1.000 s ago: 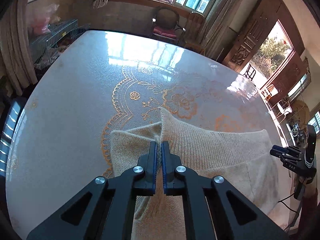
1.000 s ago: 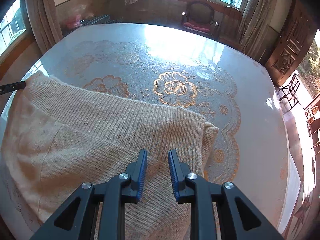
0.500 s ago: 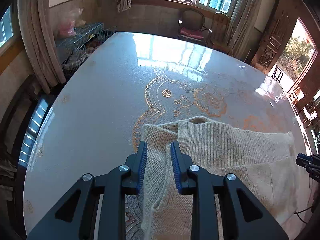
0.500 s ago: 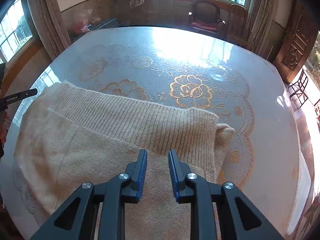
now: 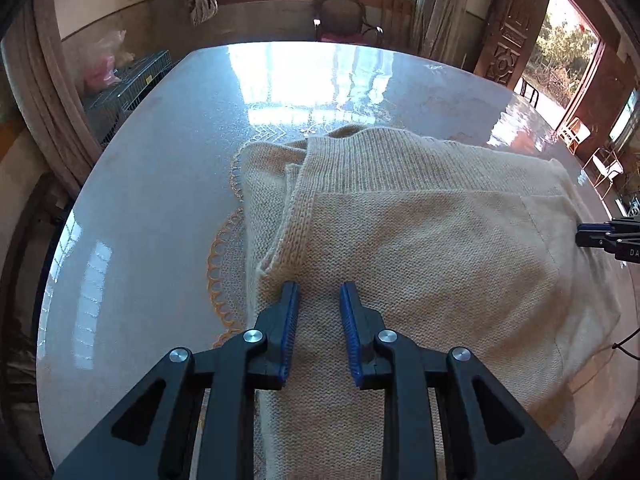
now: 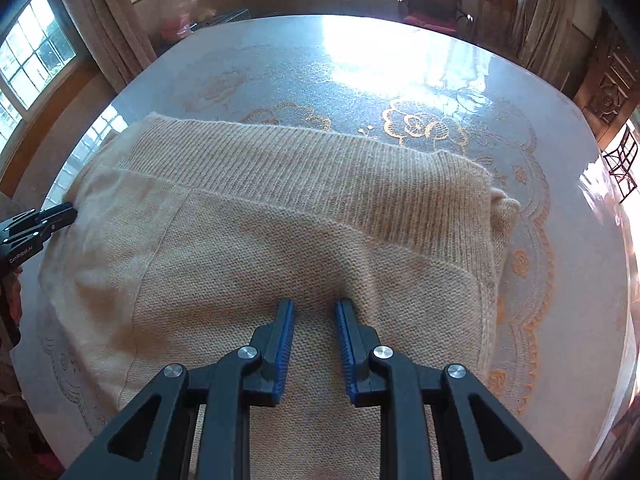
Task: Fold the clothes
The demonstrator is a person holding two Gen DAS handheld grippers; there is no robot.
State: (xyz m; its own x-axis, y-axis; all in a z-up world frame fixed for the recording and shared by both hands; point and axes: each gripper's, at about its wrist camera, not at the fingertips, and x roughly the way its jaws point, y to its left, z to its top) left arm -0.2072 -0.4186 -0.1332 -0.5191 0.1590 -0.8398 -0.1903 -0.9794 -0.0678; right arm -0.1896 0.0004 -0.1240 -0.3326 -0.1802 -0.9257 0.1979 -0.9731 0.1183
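A beige knit sweater [image 5: 420, 232] lies folded on the glossy table [image 5: 160, 184], its ribbed hem [image 6: 312, 176] turned toward the far side. My left gripper [image 5: 319, 292] hovers open over the sweater's left edge, with nothing between its blue pads. My right gripper [image 6: 314, 308] is open above the sweater [image 6: 240, 264] near its right edge and holds nothing. The right gripper's tip [image 5: 600, 236] shows at the right rim of the left wrist view. At the left rim of the right wrist view the left gripper's tip [image 6: 40, 220] appears.
The round table [image 6: 360, 72] carries an orange lace-pattern cloth under glass, bare beyond the sweater. Chairs [image 5: 344, 20] stand at the far side under the windows. A wire cage [image 5: 132, 80] sits by the left wall, and a wooden door [image 5: 508, 40] is at the right.
My left gripper let go of the sweater's edge, opened and drew back. The lifted fold dropped flat onto the sweater. My right gripper stayed open and pulled back slightly.
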